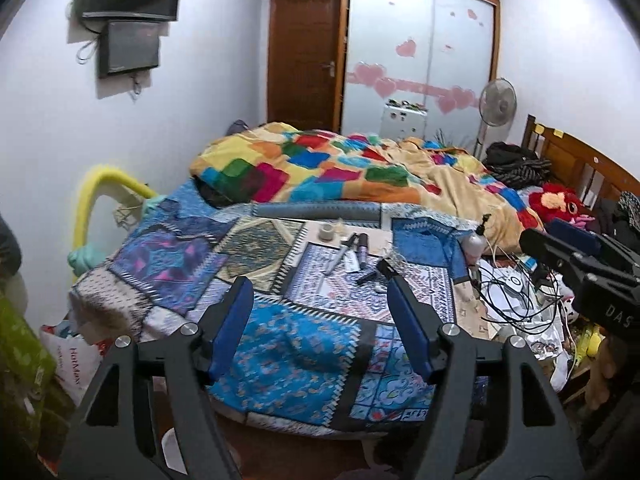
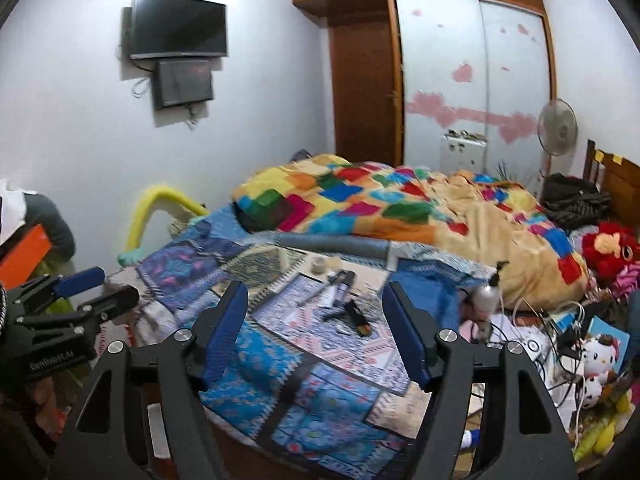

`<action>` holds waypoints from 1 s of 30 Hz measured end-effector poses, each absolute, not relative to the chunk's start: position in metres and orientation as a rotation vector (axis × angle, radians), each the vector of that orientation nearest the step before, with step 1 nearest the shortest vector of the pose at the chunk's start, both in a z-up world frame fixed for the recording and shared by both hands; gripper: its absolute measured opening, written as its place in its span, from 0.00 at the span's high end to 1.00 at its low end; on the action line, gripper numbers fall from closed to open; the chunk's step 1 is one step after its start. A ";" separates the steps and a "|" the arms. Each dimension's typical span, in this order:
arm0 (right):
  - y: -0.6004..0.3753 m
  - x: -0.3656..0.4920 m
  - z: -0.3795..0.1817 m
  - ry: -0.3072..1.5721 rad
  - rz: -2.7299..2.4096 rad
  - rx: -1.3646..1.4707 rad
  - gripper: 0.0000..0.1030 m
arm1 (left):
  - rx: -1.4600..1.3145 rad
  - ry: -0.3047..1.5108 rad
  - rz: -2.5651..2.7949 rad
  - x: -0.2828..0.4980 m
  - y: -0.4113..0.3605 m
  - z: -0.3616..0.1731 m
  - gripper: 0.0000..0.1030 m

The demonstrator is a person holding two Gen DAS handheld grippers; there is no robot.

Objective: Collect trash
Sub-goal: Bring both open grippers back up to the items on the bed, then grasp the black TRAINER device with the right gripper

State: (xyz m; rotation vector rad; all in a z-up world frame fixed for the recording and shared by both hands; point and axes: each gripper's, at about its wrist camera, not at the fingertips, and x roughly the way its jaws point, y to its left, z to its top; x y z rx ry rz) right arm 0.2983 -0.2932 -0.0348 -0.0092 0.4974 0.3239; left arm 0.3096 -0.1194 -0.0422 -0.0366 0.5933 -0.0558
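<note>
Small loose items lie on the patterned blue bedspread (image 1: 296, 344): a tape roll (image 1: 327, 232), tubes and pens (image 1: 352, 254) and a dark wrapper (image 2: 354, 314). The tape roll (image 2: 319, 266) and tubes (image 2: 338, 288) also show in the right wrist view. My left gripper (image 1: 320, 280) is open and empty, above the near part of the bed. My right gripper (image 2: 314, 292) is open and empty, likewise short of the items. Each gripper shows in the other's view, the right (image 1: 576, 256) and the left (image 2: 80, 292).
A colourful patchwork blanket (image 1: 340, 168) is heaped at the far side of the bed. Cables, papers and a pump bottle (image 1: 474, 242) clutter the right. Soft toys (image 2: 604, 248) lie near the wooden headboard (image 1: 576, 160). A white bag (image 1: 76, 360) stands on the floor at left.
</note>
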 end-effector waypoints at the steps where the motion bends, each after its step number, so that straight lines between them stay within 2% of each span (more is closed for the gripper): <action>1: -0.297 0.305 -0.040 0.511 0.313 -0.009 0.36 | -0.034 0.601 -0.065 0.316 -0.123 -0.045 0.33; 10: -0.330 0.351 -0.073 0.603 0.282 0.013 0.36 | -0.005 0.686 -0.119 0.384 -0.153 -0.085 0.33; 23: -0.330 0.426 -0.142 0.755 0.331 0.074 0.36 | -0.033 0.800 -0.119 0.451 -0.146 -0.161 0.33; 27: -0.318 0.448 -0.169 0.803 0.348 0.057 0.46 | -0.048 0.841 -0.114 0.469 -0.140 -0.187 0.33; 30: -0.308 0.464 -0.188 0.832 0.370 0.037 0.49 | -0.056 0.865 -0.110 0.479 -0.136 -0.204 0.33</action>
